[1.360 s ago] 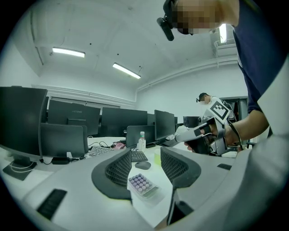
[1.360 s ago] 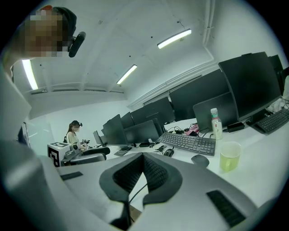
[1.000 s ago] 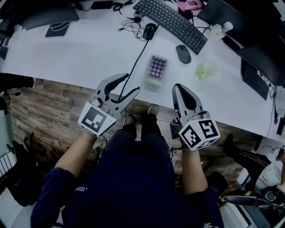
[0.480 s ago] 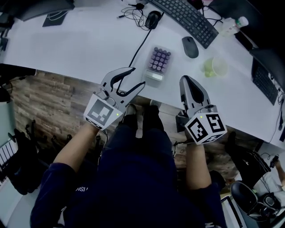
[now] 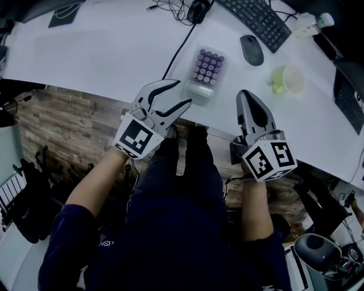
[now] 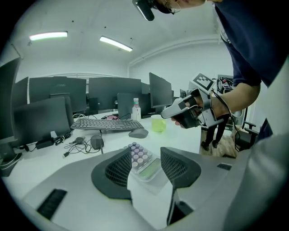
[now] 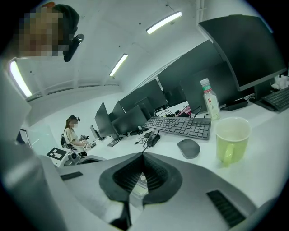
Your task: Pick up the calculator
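The calculator (image 5: 206, 73), clear-cased with purple keys and a pale display, lies flat near the front edge of the white table (image 5: 102, 51). My left gripper (image 5: 183, 92) is open, its tips over the table edge just left of the calculator's display end. In the left gripper view the calculator (image 6: 142, 161) sits ahead between the spread fingers of the left gripper (image 6: 146, 166), not touched. My right gripper (image 5: 246, 95) is shut and empty, its tip at the table edge to the right of the calculator. The right gripper view shows the right gripper (image 7: 143, 157) with its jaws pressed together.
A black keyboard (image 5: 256, 20), a grey mouse (image 5: 252, 50) and a green mug (image 5: 290, 78) lie right of the calculator. A wired black mouse (image 5: 198, 10) trails its cable (image 5: 173, 54) past the calculator's left side. A bottle (image 5: 310, 23) stands far right. Monitors line the back.
Both grippers have moved forward to the table's front edge; the left one has come close to the calculator. The left stays open and the right stays shut.
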Available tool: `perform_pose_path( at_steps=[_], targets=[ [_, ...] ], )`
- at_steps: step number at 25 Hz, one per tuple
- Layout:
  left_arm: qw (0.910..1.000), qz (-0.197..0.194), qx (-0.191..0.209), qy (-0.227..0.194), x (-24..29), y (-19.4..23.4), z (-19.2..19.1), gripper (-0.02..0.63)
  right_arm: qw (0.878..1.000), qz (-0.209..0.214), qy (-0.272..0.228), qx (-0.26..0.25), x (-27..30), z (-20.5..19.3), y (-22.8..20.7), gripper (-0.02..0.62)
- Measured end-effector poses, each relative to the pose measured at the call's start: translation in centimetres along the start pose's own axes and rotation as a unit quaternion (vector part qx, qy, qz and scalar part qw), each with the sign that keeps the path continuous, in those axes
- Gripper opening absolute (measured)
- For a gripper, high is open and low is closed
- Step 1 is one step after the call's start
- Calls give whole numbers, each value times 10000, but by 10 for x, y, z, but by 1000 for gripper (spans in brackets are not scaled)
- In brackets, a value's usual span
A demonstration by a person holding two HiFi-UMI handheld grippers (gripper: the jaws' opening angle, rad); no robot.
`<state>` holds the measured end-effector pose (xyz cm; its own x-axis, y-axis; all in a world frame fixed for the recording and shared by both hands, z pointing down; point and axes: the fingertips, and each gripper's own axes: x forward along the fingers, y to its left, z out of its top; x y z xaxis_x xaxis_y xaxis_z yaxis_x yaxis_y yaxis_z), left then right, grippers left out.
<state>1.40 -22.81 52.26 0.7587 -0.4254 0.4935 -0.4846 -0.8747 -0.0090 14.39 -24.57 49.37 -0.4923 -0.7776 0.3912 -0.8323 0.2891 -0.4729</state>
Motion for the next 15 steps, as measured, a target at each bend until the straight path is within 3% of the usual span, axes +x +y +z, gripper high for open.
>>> perform_pose_path(
  at_steps=[15],
  targets=[
    [9972,-321,570,363,33,-15,-34,218,9996,-207,-54,162,-1,-24,-27,3]
  ],
)
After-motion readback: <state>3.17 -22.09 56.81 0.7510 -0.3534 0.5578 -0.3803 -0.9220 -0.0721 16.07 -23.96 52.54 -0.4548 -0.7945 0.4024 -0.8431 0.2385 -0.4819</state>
